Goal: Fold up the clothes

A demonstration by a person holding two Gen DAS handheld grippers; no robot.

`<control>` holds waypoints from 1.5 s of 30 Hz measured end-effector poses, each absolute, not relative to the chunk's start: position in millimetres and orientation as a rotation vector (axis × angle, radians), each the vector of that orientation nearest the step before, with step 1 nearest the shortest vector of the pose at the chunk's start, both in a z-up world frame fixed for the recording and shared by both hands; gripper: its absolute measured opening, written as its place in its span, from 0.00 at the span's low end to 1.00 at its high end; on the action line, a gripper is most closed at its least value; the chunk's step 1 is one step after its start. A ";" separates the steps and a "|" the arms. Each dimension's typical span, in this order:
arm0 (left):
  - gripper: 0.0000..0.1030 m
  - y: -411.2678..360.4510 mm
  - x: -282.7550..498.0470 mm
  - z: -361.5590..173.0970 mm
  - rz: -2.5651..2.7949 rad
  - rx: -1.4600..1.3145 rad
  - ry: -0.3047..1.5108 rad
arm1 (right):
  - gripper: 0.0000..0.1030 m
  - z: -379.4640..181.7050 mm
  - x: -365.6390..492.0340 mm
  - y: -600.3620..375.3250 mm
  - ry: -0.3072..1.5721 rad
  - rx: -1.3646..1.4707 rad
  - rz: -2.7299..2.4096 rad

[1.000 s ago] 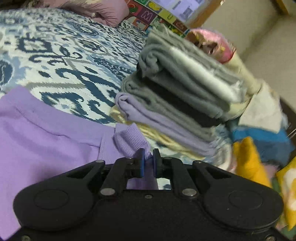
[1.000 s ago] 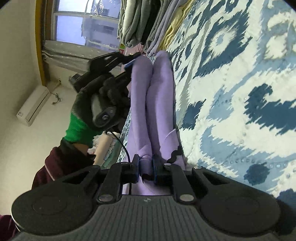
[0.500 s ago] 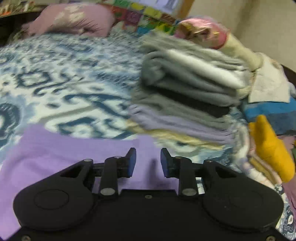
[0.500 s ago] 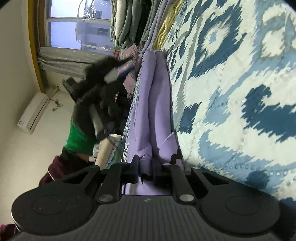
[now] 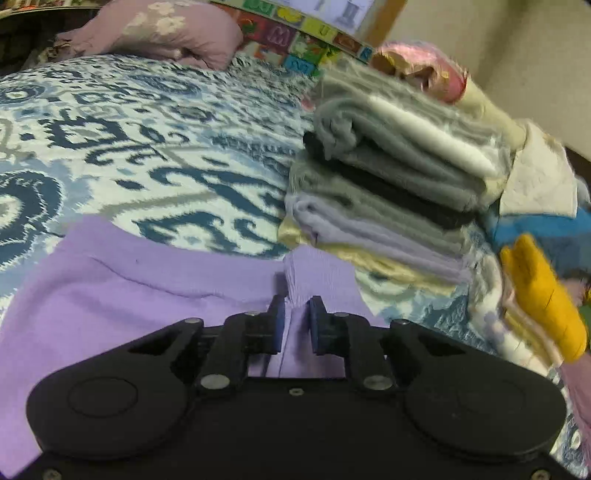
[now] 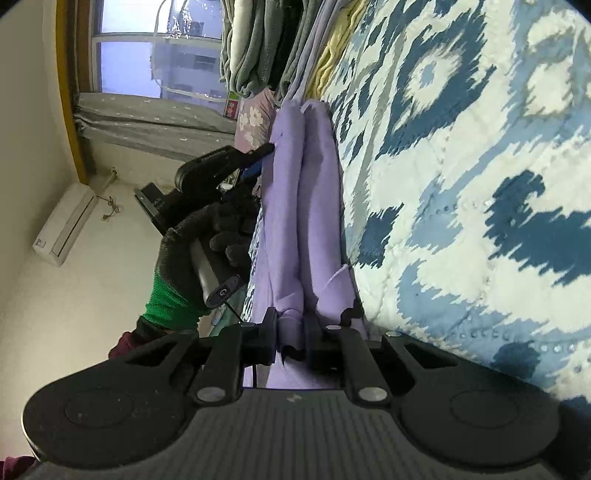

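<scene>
A lilac garment (image 5: 129,295) lies on the blue-and-white patterned bedspread (image 5: 129,147). Its ribbed cuff (image 5: 317,273) rises between the fingers of my left gripper (image 5: 296,325), which is shut on it. In the right wrist view the same lilac garment (image 6: 295,206) runs as two long folds along the bed. My right gripper (image 6: 291,332) is shut on its near end. Farther along the cloth, a gloved hand (image 6: 192,258) holds the left gripper (image 6: 258,162) against the upper fold.
A stack of folded grey, black, lilac and yellow clothes (image 5: 388,192) stands just beyond the cuff. Unfolded items, one mustard yellow (image 5: 543,302), are heaped at the right. A pink pillow (image 5: 166,33) lies at the back. The right wrist view shows a window (image 6: 147,62).
My left gripper opened and let go of the cuff half a second ago, then closed on it again, lower and nearer the stack. The right gripper kept its hold.
</scene>
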State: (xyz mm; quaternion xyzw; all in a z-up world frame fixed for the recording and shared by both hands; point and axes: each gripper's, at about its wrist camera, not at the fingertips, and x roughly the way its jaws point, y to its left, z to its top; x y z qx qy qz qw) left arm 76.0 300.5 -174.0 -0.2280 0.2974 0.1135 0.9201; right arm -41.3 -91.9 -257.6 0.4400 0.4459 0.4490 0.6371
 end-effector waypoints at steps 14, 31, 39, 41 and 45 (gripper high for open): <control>0.16 210.2 66.1 -164.5 0.016 0.005 0.662 | 0.14 -255.0 -40.6 -92.9 1.013 1.010 1.011; 0.23 187.2 38.4 -143.3 0.085 0.099 0.651 | 0.25 -234.6 -65.1 -121.1 0.973 0.911 0.948; 0.23 161.3 -46.1 -148.3 -0.088 0.075 0.624 | 0.10 -194.9 -91.1 -126.7 0.685 0.560 0.881; 0.23 150.5 -46.4 -158.3 -0.113 0.103 0.640 | 0.08 -197.3 -87.5 -116.6 0.694 0.531 0.879; 0.23 138.4 -32.5 -182.0 -0.131 0.152 0.692 | 0.06 -201.9 -80.2 -96.4 0.712 0.472 0.874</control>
